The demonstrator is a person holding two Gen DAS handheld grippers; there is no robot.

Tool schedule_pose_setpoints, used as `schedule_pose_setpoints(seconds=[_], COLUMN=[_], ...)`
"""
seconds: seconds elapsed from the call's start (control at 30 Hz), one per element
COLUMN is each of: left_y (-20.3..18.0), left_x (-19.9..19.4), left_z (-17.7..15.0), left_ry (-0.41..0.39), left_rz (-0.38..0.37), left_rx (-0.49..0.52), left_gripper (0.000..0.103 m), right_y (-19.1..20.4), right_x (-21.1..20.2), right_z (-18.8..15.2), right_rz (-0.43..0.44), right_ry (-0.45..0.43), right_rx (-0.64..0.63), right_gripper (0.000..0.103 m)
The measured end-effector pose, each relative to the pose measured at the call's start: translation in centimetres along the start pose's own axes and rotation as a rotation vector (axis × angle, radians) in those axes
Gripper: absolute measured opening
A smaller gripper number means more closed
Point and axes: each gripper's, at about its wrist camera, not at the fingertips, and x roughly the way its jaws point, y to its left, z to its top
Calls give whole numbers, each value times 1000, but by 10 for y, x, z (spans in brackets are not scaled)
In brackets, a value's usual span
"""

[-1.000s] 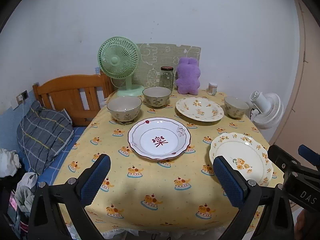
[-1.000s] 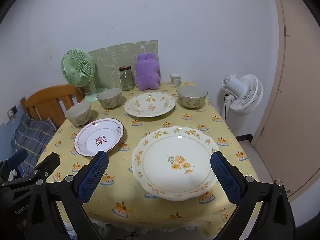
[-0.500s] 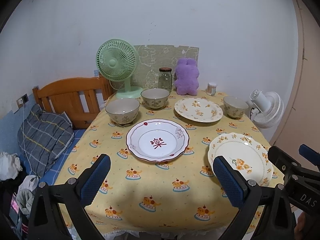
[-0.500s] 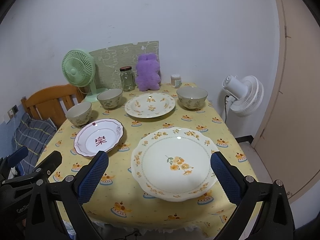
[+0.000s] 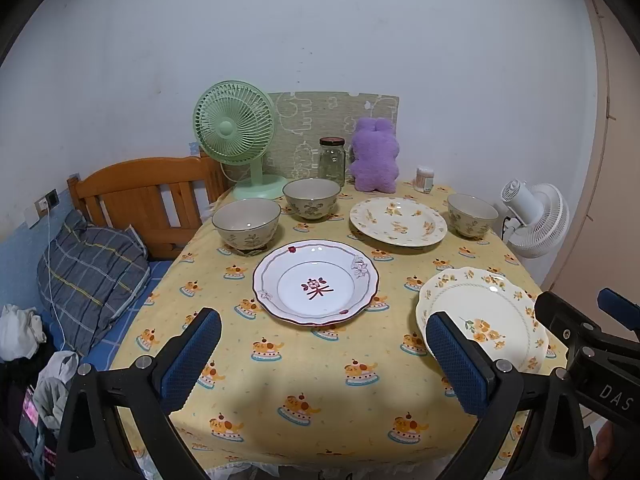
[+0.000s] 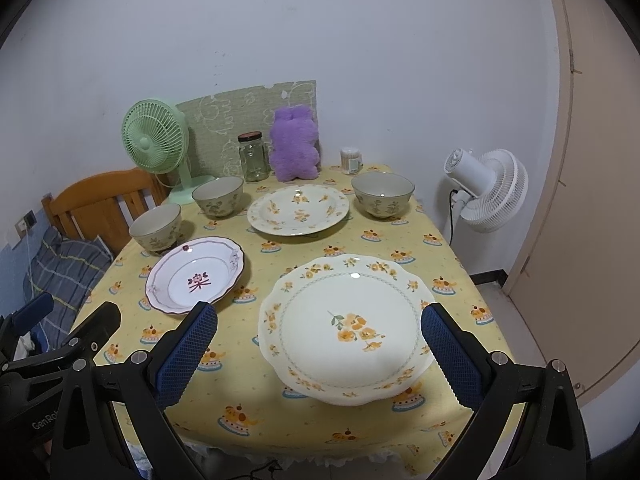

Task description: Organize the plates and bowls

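Note:
On the yellow tablecloth lie three plates: a white plate with a red motif (image 5: pixel 315 282) (image 6: pixel 196 274), a large scalloped floral plate (image 5: pixel 486 312) (image 6: pixel 344 324) at the near right, and a floral plate (image 5: pixel 398 221) (image 6: pixel 298 209) further back. Three patterned bowls stand behind them: one (image 5: pixel 246 223) (image 6: pixel 156 226) at the left, one (image 5: pixel 311 197) (image 6: pixel 218 195) in the middle, one (image 5: pixel 472 215) (image 6: pixel 382 193) at the right. My left gripper (image 5: pixel 322 360) hangs open above the table's near edge, short of the red-motif plate. Open too, my right gripper (image 6: pixel 320 354) straddles the near part of the scalloped plate without touching it.
A green fan (image 5: pixel 236 132), a glass jar (image 5: pixel 331 157), a purple plush toy (image 5: pixel 374 156) and a small container (image 5: pixel 425 179) line the back against the wall. A white fan (image 6: pixel 486 184) stands to the right of the table, a wooden bed frame (image 5: pixel 140 196) with bedding to the left.
Both grippers have drawn back slightly toward the near edge, so the table looks a little farther. No plate or bowl has moved.

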Motion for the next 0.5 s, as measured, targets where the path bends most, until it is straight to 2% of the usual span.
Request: schedule_pose_setpoints(seconds=[0.5], left_y=[0], left_x=[0], left_z=[0], left_ry=[0], left_rz=[-2], left_rx=[0], left_gripper=[103], right_y=[3], right_x=[1], right_z=[1], right_rz=[-3], right_ry=[1], right_rx=[-3], right_gripper=[103])
